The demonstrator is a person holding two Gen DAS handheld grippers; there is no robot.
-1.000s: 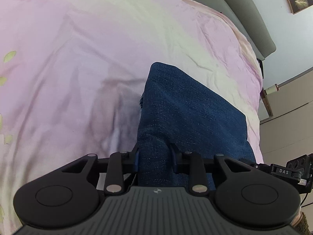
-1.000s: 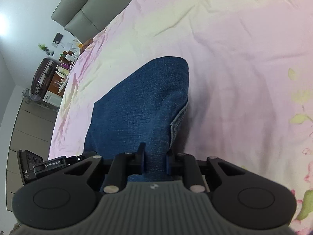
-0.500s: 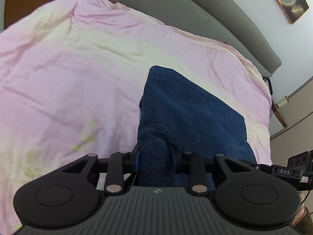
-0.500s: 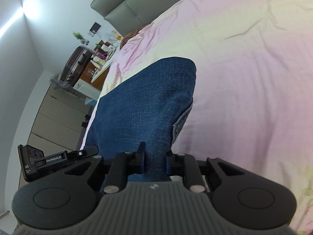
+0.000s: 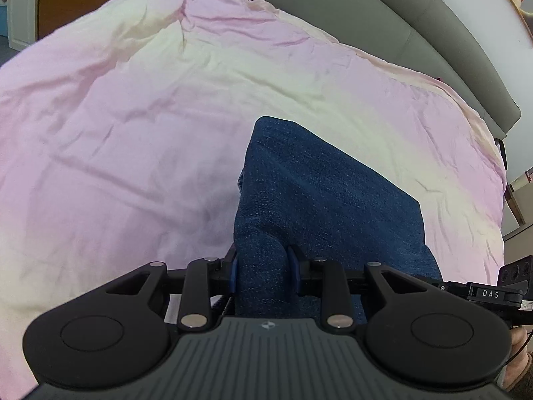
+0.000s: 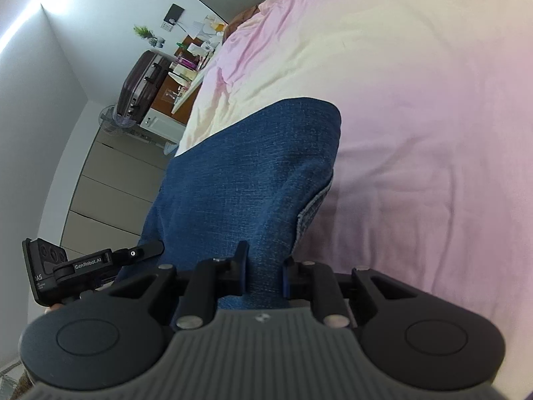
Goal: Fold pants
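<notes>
Dark blue denim pants (image 5: 319,200) hang folded over the pink bedspread (image 5: 133,133), held up between both grippers. My left gripper (image 5: 263,263) is shut on one bunched corner of the denim. The right gripper (image 6: 263,260) is shut on the other corner of the pants (image 6: 260,173); a paler hem edge shows at the fold's right side. The pants' far rounded end points away over the bed in both views. Each gripper's body appears at the edge of the other's view: the right one (image 5: 493,293), the left one (image 6: 76,266).
A grey padded headboard (image 5: 383,30) runs along the bed's far side. In the right wrist view a dark suitcase (image 6: 143,86), a cluttered wooden desk (image 6: 193,63), a fan and beige cabinets (image 6: 110,193) stand beyond the bed's edge. Pink bedspread (image 6: 416,116) stretches wide.
Both grippers have carried the pants across the bed toward the headboard end; the leaf-print patches have left view and the headboard, desk and suitcase have come in. Both grips are unchanged.
</notes>
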